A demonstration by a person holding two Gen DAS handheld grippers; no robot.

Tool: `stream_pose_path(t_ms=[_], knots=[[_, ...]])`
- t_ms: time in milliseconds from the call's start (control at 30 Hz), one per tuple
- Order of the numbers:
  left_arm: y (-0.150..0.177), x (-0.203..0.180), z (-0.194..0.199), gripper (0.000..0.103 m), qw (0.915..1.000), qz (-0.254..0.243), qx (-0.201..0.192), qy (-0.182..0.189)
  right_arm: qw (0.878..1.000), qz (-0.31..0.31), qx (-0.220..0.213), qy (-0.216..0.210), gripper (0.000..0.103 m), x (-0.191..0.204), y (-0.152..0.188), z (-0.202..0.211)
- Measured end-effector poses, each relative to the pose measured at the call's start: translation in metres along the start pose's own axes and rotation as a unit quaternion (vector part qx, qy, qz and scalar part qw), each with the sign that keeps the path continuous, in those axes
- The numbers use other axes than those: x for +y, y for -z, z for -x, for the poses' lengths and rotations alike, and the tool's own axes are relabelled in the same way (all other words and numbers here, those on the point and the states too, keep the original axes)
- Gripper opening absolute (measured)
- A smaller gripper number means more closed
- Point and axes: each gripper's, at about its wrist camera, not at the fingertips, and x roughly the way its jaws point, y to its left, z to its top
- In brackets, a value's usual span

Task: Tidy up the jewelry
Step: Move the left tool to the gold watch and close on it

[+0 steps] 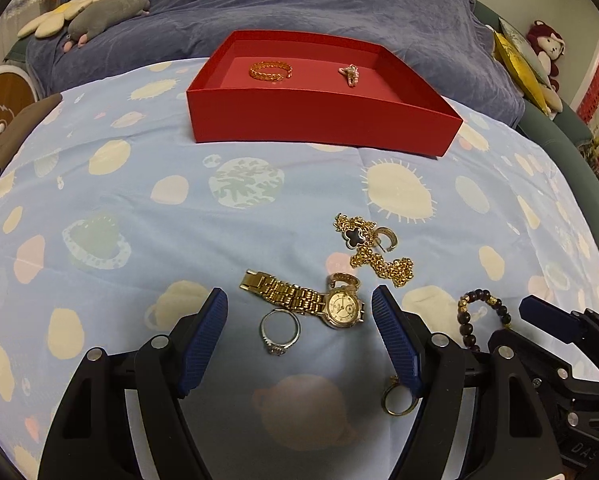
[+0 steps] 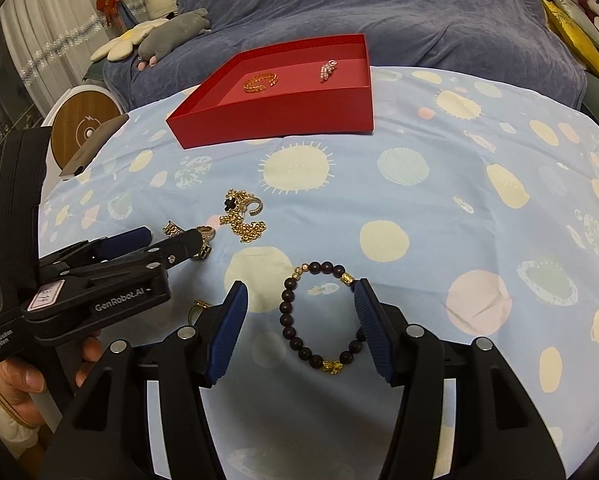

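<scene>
My left gripper (image 1: 299, 291) stands open low over a gold watch (image 1: 319, 302) and a silver ring (image 1: 279, 330), both between its blue pads. A gold ring (image 1: 395, 400) lies by its right finger. A gold necklace with a black clover (image 1: 373, 248) lies just beyond. My right gripper (image 2: 300, 285) is open around a dark bead bracelet (image 2: 291, 320); its right pad overlaps the bracelet's right side and the left pad stands apart. The left gripper (image 2: 175, 236) hides most of the watch in the right wrist view. The red box (image 1: 323, 120) holds a gold chain bracelet (image 1: 269, 70) and a pearl piece (image 1: 349, 74).
The jewelry lies on a light blue cloth with planet prints (image 1: 99, 220). Behind the box (image 2: 279, 120) is a blue blanket (image 1: 299, 0) with plush toys (image 1: 107, 12). A round wood-faced device (image 2: 85, 132) stands at the left edge. A hand (image 2: 19, 380) holds the left gripper.
</scene>
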Motion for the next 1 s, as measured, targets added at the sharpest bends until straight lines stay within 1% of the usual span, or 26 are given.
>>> stream_pose_path(t_ms=[133,233,367,500,667,700,767,833,867,900,967,1000], knots=[[0.000,-0.010,-0.008,0.072,0.9987,-0.029,-0.013,-0.039,1.000,-0.005,0.004,0.002,0.054,-0.006,0.002,-0.001],[0.003,-0.011,-0.009,0.073,0.9973,-0.045,-0.019,-0.056,1.000,-0.007,0.004,0.000,0.054,-0.007,0.002,0.000],[0.009,-0.001,-0.001,0.073,0.9976,-0.048,-0.011,-0.048,1.000,-0.006,-0.003,-0.001,0.054,-0.005,-0.001,0.004],[0.015,0.015,0.005,0.073,0.9977,-0.043,-0.012,-0.051,1.000,-0.003,-0.003,-0.002,0.054,-0.002,0.000,0.004],[0.017,0.024,0.009,0.068,0.9982,-0.038,-0.018,-0.042,1.000,0.004,0.000,-0.004,0.054,0.005,0.001,0.001],[0.017,0.024,0.009,0.066,0.9983,-0.039,-0.020,-0.039,1.000,0.004,0.001,-0.004,0.054,0.006,0.001,0.001],[0.015,0.021,0.009,0.059,0.9984,-0.039,-0.025,-0.032,1.000,0.006,0.000,-0.006,0.054,0.008,0.000,0.000],[0.014,0.018,0.009,0.047,0.9985,-0.042,-0.028,-0.022,1.000,0.011,-0.001,-0.006,0.054,0.011,0.000,0.001],[0.014,0.016,0.009,0.044,0.9984,-0.044,-0.029,-0.018,1.000,0.012,-0.001,-0.006,0.054,0.011,0.000,0.001],[0.014,0.014,0.009,0.039,0.9984,-0.046,-0.031,-0.014,1.000,0.013,0.000,-0.006,0.054,0.011,0.000,0.001],[0.015,0.011,0.009,0.035,0.9982,-0.049,-0.033,-0.011,1.000,0.012,0.001,-0.006,0.054,0.009,0.001,0.001],[0.016,0.010,0.009,0.030,0.9981,-0.051,-0.034,-0.008,1.000,0.011,0.002,-0.005,0.054,0.007,0.001,0.001]])
